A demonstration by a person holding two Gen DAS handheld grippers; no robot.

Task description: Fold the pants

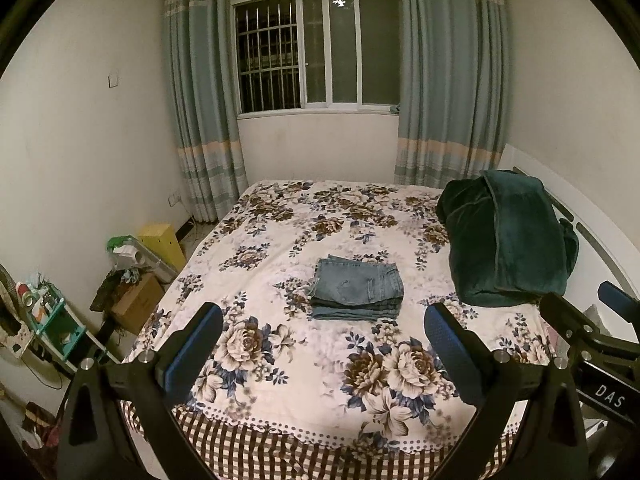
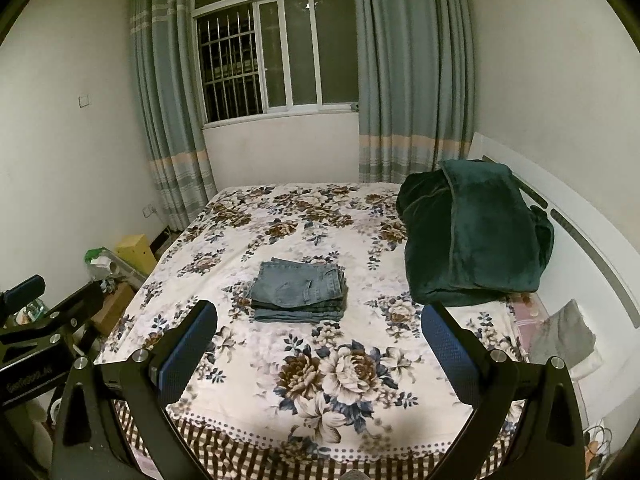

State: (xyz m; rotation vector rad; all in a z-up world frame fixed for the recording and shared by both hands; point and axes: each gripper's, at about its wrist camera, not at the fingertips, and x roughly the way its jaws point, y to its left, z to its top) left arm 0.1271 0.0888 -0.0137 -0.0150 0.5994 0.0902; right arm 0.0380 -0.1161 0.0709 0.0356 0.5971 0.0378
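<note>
Blue denim pants (image 1: pixel 357 289) lie folded into a compact rectangular stack in the middle of the floral bed (image 1: pixel 280 360). They also show in the right wrist view (image 2: pixel 300 292). My left gripper (image 1: pixel 324 320) is open and empty, held back above the bed's near edge, well short of the pants. My right gripper (image 2: pixel 320 316) is open and empty, also near the foot of the bed (image 2: pixel 248 364). The right gripper's body shows at the right edge of the left wrist view (image 1: pixel 592 328); the left gripper's body shows at the left of the right wrist view (image 2: pixel 36 320).
A dark green blanket (image 1: pixel 508 240) is piled at the bed's right, against the white headboard (image 1: pixel 592 220). Boxes (image 1: pixel 140 304), a yellow container (image 1: pixel 162 240) and a cluttered green shelf (image 1: pixel 52 316) stand on the floor left of the bed. A curtained window (image 1: pixel 316 48) is behind.
</note>
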